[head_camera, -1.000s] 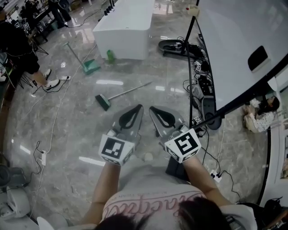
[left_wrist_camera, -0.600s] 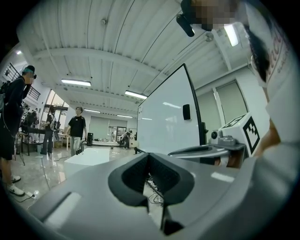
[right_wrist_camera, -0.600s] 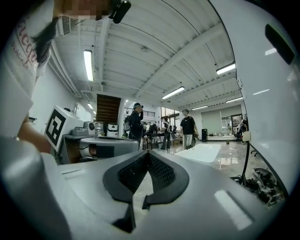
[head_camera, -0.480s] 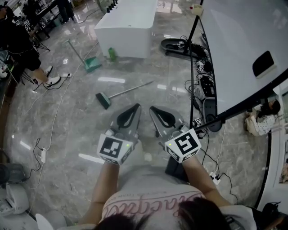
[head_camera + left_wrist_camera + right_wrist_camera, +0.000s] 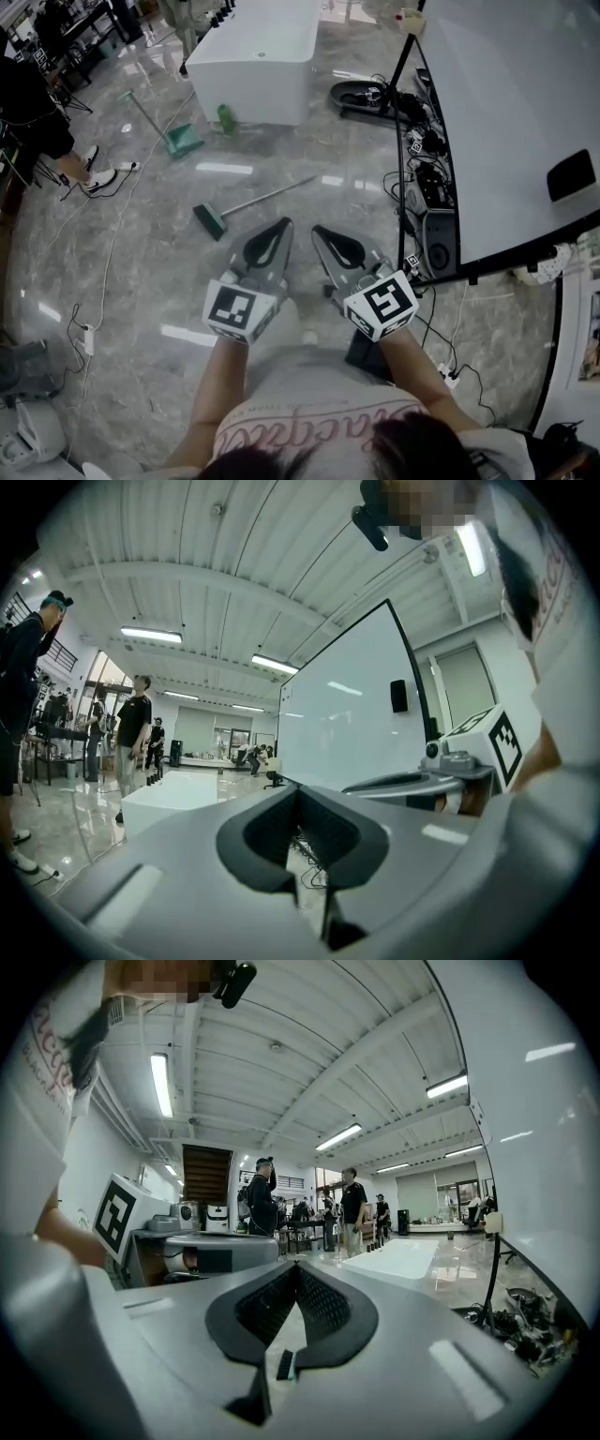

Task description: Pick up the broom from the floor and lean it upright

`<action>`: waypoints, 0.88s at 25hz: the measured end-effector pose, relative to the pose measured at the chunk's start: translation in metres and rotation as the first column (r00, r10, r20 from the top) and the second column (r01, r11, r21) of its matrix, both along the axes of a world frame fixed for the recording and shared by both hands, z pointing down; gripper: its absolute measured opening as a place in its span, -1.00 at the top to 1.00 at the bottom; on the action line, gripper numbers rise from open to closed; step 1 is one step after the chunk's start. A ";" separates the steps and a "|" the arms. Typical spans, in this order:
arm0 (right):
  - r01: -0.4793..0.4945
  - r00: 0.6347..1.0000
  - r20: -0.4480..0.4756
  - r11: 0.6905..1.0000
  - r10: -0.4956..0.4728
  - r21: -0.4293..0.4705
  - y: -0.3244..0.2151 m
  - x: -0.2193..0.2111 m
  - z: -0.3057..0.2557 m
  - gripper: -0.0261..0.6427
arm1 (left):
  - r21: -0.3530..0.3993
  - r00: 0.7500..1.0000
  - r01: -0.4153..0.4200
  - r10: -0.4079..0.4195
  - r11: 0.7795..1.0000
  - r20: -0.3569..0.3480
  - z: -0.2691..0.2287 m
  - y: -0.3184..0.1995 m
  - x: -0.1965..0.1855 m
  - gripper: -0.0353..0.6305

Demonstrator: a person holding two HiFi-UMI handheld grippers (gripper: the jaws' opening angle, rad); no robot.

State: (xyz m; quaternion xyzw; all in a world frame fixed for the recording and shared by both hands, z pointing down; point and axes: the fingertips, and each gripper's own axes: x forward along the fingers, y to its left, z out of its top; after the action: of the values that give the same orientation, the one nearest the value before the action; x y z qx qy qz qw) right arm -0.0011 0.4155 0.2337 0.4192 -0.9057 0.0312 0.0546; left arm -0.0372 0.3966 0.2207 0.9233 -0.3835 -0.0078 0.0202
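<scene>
A broom with a green head and a thin grey handle lies flat on the marble floor, ahead of both grippers in the head view. My left gripper is held level at waist height, shut and empty, its tip a short way right of the broom head and above it. Beside it my right gripper is also shut with nothing in it. In the left gripper view and the right gripper view the jaws meet at the tips; the broom is out of sight there.
A white block table stands ahead, with a green dustpan and a green bottle near it. A large white board on a black stand, with cables beneath, runs along the right. People stand at far left.
Both grippers and the view have moved forward over the floor; the broom now lies a little closer and further left. Both stayed shut.
</scene>
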 end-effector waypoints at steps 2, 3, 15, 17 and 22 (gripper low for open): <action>-0.004 1.000 -0.005 1.000 0.004 -0.005 -0.018 -0.004 0.002 0.92 | -0.004 1.000 -0.009 0.009 1.000 0.002 0.002 -0.018 -0.003 0.89; -0.008 1.000 -0.009 1.000 0.008 -0.008 -0.028 -0.007 0.003 0.92 | -0.004 1.000 -0.014 0.014 1.000 0.003 0.003 -0.027 -0.006 0.89; -0.053 0.997 -0.059 0.998 0.051 -0.039 -0.116 -0.040 0.009 0.92 | -0.021 0.994 -0.113 0.113 0.993 -0.004 0.009 -0.116 -0.028 0.89; -0.074 0.996 -0.060 0.996 0.072 -0.040 -0.132 -0.040 0.009 0.92 | -0.023 0.992 -0.127 0.127 0.992 -0.005 0.011 -0.132 -0.029 0.89; -0.103 0.993 -0.062 0.993 0.100 -0.058 -0.159 -0.034 0.013 0.92 | -0.039 0.989 -0.150 0.150 0.988 -0.005 0.016 -0.162 -0.025 0.89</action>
State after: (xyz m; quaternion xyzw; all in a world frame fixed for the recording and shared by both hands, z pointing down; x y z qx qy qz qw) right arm -0.0347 0.2561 0.2469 0.4635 -0.8799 0.0495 0.0923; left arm -0.0626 0.2348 0.2368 0.9489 -0.3131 0.0004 0.0392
